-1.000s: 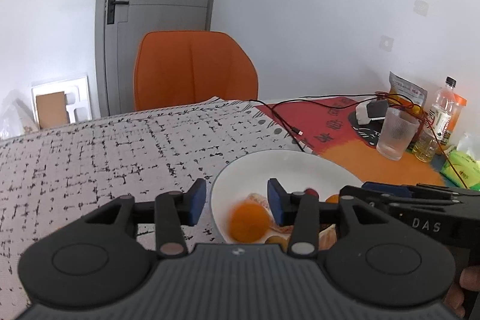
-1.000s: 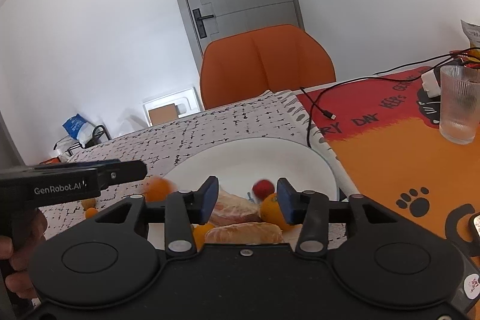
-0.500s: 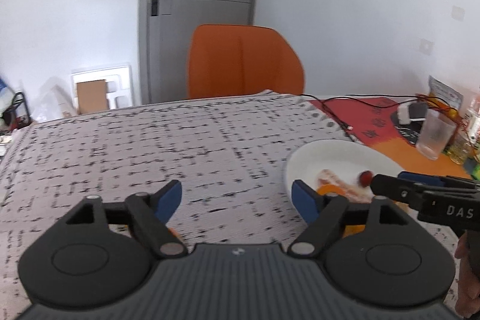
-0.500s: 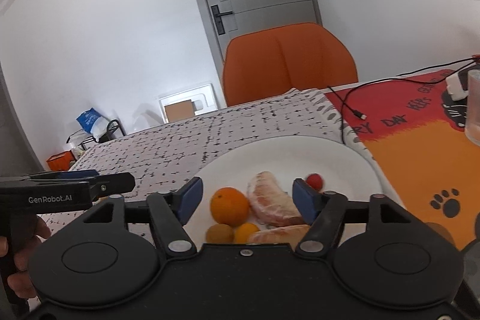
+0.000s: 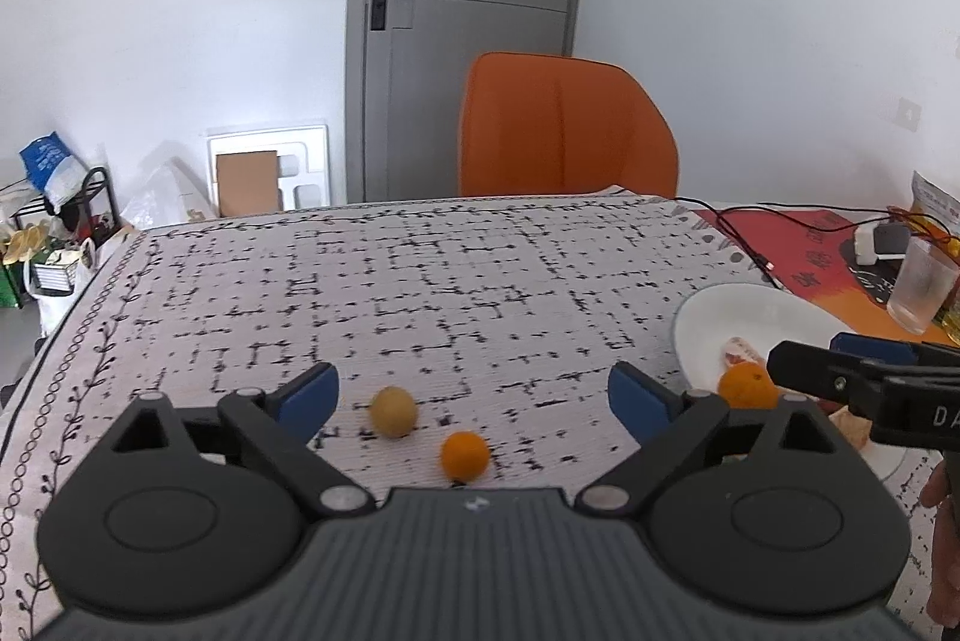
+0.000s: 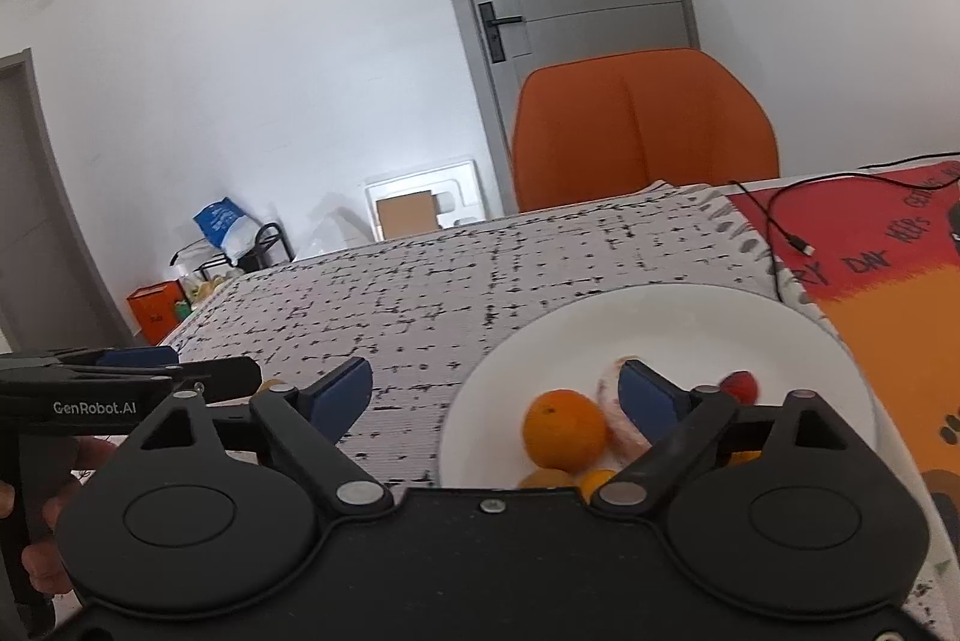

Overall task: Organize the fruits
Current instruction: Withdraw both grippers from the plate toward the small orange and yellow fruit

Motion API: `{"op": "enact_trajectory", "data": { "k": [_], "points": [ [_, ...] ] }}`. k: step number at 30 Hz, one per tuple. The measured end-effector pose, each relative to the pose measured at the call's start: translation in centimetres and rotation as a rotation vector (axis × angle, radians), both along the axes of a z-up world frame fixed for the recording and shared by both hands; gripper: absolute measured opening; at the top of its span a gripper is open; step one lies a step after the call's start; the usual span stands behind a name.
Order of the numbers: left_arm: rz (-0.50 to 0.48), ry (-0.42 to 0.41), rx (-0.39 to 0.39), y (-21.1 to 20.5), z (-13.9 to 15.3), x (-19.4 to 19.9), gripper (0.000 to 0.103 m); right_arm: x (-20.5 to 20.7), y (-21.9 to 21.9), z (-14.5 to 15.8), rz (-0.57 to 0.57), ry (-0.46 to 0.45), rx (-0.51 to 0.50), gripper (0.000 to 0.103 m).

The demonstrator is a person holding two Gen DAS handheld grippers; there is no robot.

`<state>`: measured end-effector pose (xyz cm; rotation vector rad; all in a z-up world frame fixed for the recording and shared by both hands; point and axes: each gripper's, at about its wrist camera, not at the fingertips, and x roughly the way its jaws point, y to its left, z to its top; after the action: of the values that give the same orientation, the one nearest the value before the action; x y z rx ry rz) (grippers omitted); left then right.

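The left gripper [image 5: 474, 392] has just been opening, nothing clamped; 2 small fruits [image 5: 463, 454] lie just ahead between its jaws. Best straddle 1 squarely before squeezing. The right gripper [image 6: 495, 389], likewise just spread and empty-handed, hangs over the plate [image 6: 690, 317].

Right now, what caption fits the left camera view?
Open left gripper over two small fruits beside the plate.

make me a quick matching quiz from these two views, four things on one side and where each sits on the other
1. yellowish fruit
2. large orange
3. drinking glass
4. chair

a. on the orange mat
b. behind the table's far edge
c. on the patterned cloth between the left gripper's open fingers
d. on the white plate

Pairs: 1-c, 2-d, 3-a, 4-b
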<state>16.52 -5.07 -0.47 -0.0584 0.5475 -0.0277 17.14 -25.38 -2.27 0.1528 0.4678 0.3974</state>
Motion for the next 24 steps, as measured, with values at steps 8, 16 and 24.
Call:
{"op": "enact_trajectory", "data": {
  "k": [8,16,24],
  "points": [
    [0.042,0.006,-0.005,1.8,0.1,-0.4,0.096,0.2,1.6,0.2,0.036,-0.003,0.006,0.095],
    [0.089,0.004,-0.005,3.8,-0.3,-1.0,0.095,0.6,3.7,-0.2,0.106,0.007,0.000,0.094],
    [0.116,0.002,-0.028,5.9,-0.8,-1.9,0.093,1.2,6.6,-0.6,0.170,0.032,-0.018,0.086]
  ]
}}
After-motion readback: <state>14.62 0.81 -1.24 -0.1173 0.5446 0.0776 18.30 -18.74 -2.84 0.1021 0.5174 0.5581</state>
